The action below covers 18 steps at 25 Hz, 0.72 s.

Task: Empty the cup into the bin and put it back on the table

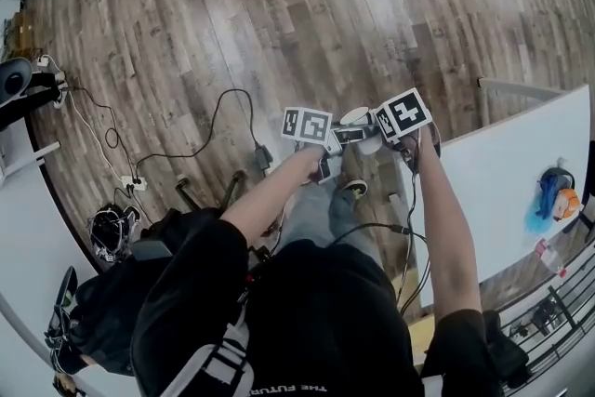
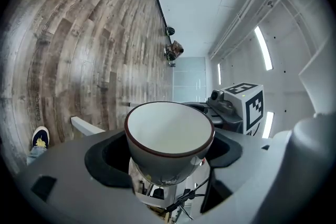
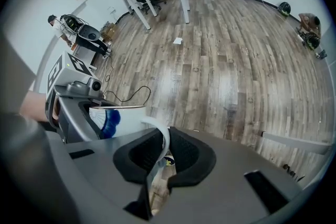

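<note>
wood floor filled most of what i saw, white table at the right edge. left gripper had its jaws clamped on the cup body, mouth facing its camera, white inside showing. right gripper jaws sat narrow, pinching the cup's handle. cup hung over the floor beside the table, between both grippers.

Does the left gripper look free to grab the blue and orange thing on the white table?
Probably not: the left gripper grips the white, dark-rimmed cup, and the right gripper, pinching its handle, stands between it and the white table.
</note>
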Each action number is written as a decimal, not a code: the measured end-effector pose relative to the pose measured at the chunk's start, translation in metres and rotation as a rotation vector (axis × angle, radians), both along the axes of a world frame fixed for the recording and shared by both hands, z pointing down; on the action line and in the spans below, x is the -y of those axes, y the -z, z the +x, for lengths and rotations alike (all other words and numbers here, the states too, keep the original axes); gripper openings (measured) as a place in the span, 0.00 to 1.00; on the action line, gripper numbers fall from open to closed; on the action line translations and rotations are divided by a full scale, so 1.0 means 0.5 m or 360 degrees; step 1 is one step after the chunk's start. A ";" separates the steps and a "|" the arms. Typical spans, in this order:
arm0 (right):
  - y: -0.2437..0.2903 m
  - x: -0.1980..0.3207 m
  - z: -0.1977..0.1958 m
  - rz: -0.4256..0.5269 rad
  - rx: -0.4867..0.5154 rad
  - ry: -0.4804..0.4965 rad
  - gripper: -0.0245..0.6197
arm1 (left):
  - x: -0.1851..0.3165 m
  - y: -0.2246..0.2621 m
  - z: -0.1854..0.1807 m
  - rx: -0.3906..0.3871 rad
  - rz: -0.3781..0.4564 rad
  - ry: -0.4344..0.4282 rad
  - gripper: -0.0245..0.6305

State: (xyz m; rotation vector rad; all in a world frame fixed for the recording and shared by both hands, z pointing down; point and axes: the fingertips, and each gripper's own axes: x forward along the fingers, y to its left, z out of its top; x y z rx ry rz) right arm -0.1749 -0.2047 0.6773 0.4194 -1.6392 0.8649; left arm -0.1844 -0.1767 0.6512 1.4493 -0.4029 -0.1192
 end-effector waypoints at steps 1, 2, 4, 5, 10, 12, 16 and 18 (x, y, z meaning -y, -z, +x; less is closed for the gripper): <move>0.001 0.001 0.001 0.0004 0.0004 -0.0004 0.12 | 0.001 0.001 0.001 0.0003 0.0004 -0.0001 0.63; 0.002 0.002 0.004 0.0011 0.0009 -0.0009 0.12 | 0.002 0.002 0.004 0.0008 0.0012 -0.0005 0.63; 0.010 0.005 0.011 0.0040 0.0026 -0.0026 0.12 | 0.004 0.010 0.011 0.0031 0.0045 -0.0025 0.63; 0.018 0.007 0.014 0.0065 0.0041 -0.0040 0.12 | 0.005 0.016 0.014 0.0050 0.0078 -0.0039 0.63; 0.101 0.035 0.015 0.0336 0.0185 -0.0133 0.12 | 0.029 0.091 0.013 0.0223 0.0405 -0.0126 0.63; 0.148 0.042 0.023 0.0481 0.0266 -0.0186 0.12 | 0.038 0.134 0.018 0.0317 0.0585 -0.0172 0.63; 0.272 0.038 0.069 0.0857 0.0412 -0.0296 0.12 | 0.030 0.248 0.061 0.0470 0.1012 -0.0289 0.63; 0.348 0.033 0.107 0.1115 0.0473 -0.0381 0.12 | 0.023 0.312 0.096 0.0520 0.1293 -0.0379 0.63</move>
